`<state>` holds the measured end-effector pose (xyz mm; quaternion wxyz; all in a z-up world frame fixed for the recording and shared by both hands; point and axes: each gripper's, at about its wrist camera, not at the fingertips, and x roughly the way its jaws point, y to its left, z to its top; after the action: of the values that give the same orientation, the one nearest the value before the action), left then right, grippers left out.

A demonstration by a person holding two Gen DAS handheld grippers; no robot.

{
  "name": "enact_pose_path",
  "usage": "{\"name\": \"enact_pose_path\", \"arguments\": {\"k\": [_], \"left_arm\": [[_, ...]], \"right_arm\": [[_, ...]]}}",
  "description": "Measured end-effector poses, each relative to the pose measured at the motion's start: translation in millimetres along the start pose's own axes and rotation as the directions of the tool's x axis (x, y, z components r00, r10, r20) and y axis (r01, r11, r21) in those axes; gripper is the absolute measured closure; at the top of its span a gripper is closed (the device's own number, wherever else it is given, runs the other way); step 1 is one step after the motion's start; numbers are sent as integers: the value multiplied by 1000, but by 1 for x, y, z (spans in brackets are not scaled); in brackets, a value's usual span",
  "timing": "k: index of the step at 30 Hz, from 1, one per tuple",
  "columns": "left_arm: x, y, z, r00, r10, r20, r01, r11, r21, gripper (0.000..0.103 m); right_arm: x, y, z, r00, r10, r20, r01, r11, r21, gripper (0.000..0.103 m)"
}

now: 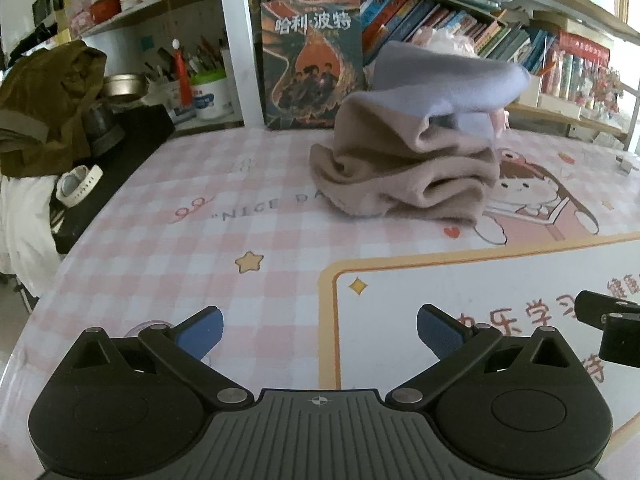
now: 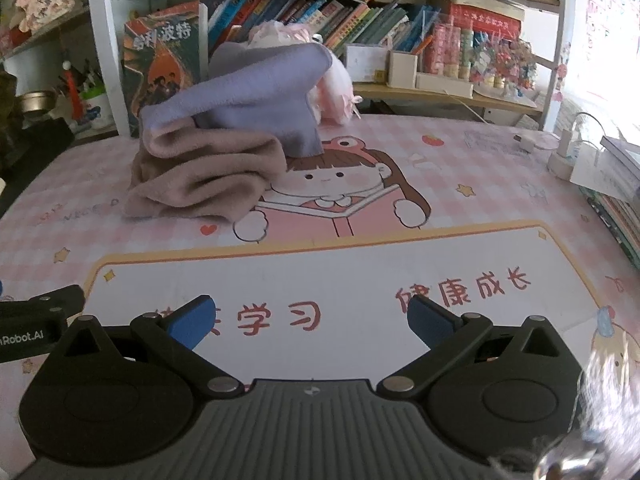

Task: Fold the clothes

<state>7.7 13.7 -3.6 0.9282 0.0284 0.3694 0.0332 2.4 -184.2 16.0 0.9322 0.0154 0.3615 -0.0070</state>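
Charger [image 2: 560, 156] only in right view; olive jacket [image 1: 44, 108] only left.

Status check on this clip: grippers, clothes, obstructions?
Left gripper open, empty. Right gripper open, empty. Beige garment and lavender garment stacked mid-table, untouched. Nothing between.

Two soft, fleece-like garments sit stacked toward the far side of the table, in front of the bookshelf. The lower one, a beige garment [image 1: 404, 168] [image 2: 208, 172], is loosely folded into several thick, uneven layers with rounded fold edges facing the cameras; its bottom layer spreads flat onto the table surface. A lavender garment [image 1: 440, 80] [image 2: 256, 92] is draped across its top, rumpled rather than folded, one end overhanging the beige stack and its rear portion rising in a hump.
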Motion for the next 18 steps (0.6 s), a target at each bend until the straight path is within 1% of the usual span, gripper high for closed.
{"name": "enact_pose_path", "arguments": {"k": [2,4,6,8,10,11,14,15,18], "left_arm": [[1,2,-1,1000,-12,-7,12,1000,3,0],[2,3,-3,999,-35,-13,36,999,8,0],[5,5,-6,996,-86,-30,86,996,7,0],[9,8,-10,988,-147,-52,147,989,-2,0],[10,9,-14,983,-175,-59,175,984,-8,0],[11,9,-15,983,-171,-62,171,985,-3,0],[13,7,-16,984,-164,-69,166,986,19,0],[14,6,-16,984,-162,-71,164,986,29,0],[17,2,-1,987,-157,-47,160,985,72,0]], "right_arm": [[0,3,-2,1000,-22,-6,22,1000,-4,0],[0,5,-4,1000,-25,-11,25,1000,-5,0],[-1,8,-6,1000,0,-14,0,1000,1,0],[-3,11,-9,999,35,-18,-35,999,5,0],[-3,15,-12,997,75,-29,-75,997,8,0],[-4,17,-14,995,95,-34,-94,996,9,0],[-4,24,-19,994,96,-55,-95,995,10,0],[-5,25,-18,995,89,-48,-88,996,5,0],[-9,27,-18,997,67,-24,-67,998,-10,0]]}}
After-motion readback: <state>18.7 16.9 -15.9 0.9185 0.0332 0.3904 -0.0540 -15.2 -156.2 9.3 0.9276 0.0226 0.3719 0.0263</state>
